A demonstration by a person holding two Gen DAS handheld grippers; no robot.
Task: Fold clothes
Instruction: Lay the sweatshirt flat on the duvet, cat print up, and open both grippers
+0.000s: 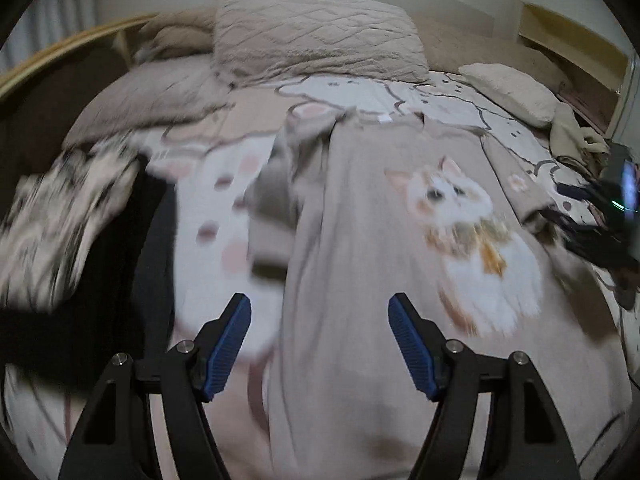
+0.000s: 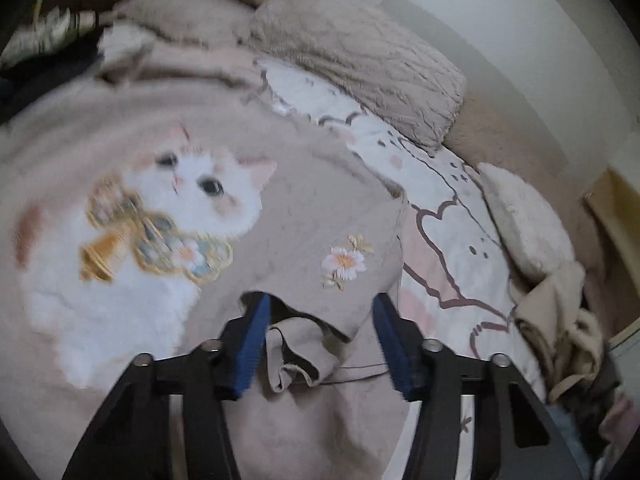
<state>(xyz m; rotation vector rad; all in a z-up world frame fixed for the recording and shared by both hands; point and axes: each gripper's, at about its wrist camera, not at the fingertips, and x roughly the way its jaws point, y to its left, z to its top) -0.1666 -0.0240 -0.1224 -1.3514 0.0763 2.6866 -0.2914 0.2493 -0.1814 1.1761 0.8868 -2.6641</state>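
A beige sweatshirt (image 1: pixel 360 220) with a white cat print (image 1: pixel 460 220) lies spread on the bed, blurred in the left wrist view. My left gripper (image 1: pixel 320 308) hangs open above its left part with only flat cloth below the blue pads. In the right wrist view the cat print (image 2: pixel 192 184) and a small flower print (image 2: pixel 344 262) show on the same sweatshirt (image 2: pixel 300 208). My right gripper (image 2: pixel 322 300) stands open at the garment's edge. A bunched sleeve fold (image 2: pixel 296 352) lies between its jaws, close to the left pad and clear of the right one.
The bedsheet (image 1: pixel 224 184) has a pink and white cartoon print. A large fluffy pillow (image 1: pixel 316 36) and a small cream cushion (image 1: pixel 512 88) lie at the head. Patterned black-and-white clothing (image 1: pixel 56 216) and a dark garment (image 1: pixel 132 260) lie left; a beige clothes heap (image 2: pixel 560 320) lies right.
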